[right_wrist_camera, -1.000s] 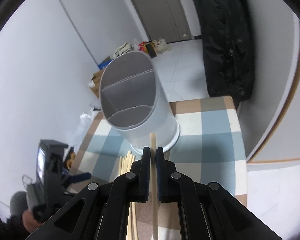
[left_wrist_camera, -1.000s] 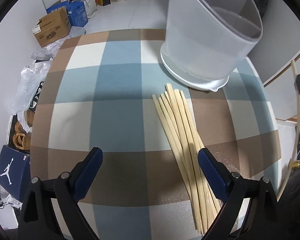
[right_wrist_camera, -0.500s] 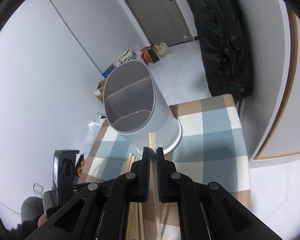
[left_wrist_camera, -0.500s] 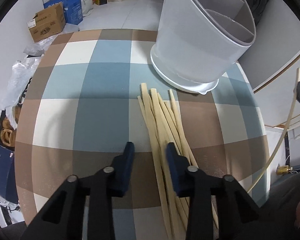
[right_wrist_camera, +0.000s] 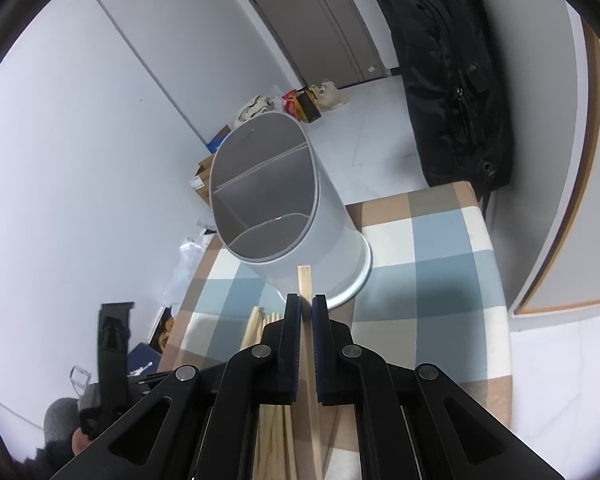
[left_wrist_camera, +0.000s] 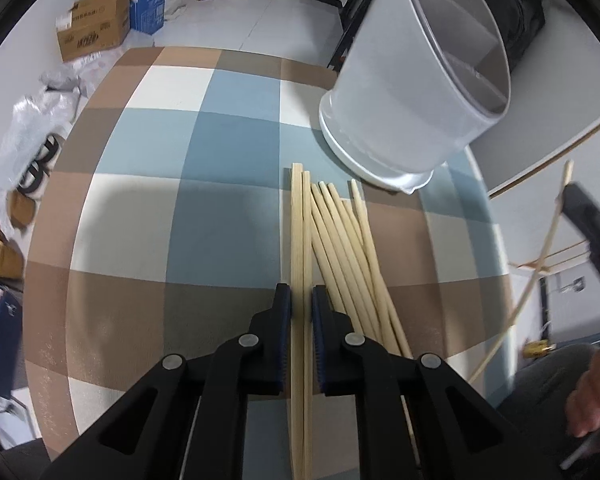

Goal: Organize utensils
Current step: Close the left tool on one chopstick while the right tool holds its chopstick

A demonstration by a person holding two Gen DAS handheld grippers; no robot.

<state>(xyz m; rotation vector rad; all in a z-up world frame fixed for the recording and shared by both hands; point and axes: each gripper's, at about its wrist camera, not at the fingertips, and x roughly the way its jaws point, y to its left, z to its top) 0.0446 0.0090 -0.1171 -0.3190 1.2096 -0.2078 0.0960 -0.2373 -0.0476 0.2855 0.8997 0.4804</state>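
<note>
A pile of bamboo chopsticks [left_wrist_camera: 346, 240] lies on the checked tabletop [left_wrist_camera: 220, 208] in front of a white divided utensil holder [left_wrist_camera: 416, 96]. My left gripper [left_wrist_camera: 301, 300] is shut on two chopsticks [left_wrist_camera: 300, 224] at the pile's left side. My right gripper [right_wrist_camera: 306, 306] is shut on one chopstick [right_wrist_camera: 305, 284] and holds it in the air, pointing at the holder [right_wrist_camera: 284, 216]. That chopstick [left_wrist_camera: 540, 264] also shows at the right edge of the left wrist view. The pile [right_wrist_camera: 260, 328] shows below my right gripper.
The tabletop [right_wrist_camera: 440, 248] ends close to the right of the holder, by a wall. Cardboard boxes [left_wrist_camera: 92, 34] and plastic bags [left_wrist_camera: 32, 120] lie on the floor to the left. A black bag [right_wrist_camera: 452, 80] leans on the wall behind the table.
My left gripper has closed from wide open onto two chopsticks at the pile's left side. My right gripper still holds its chopstick and has risen a little.
</note>
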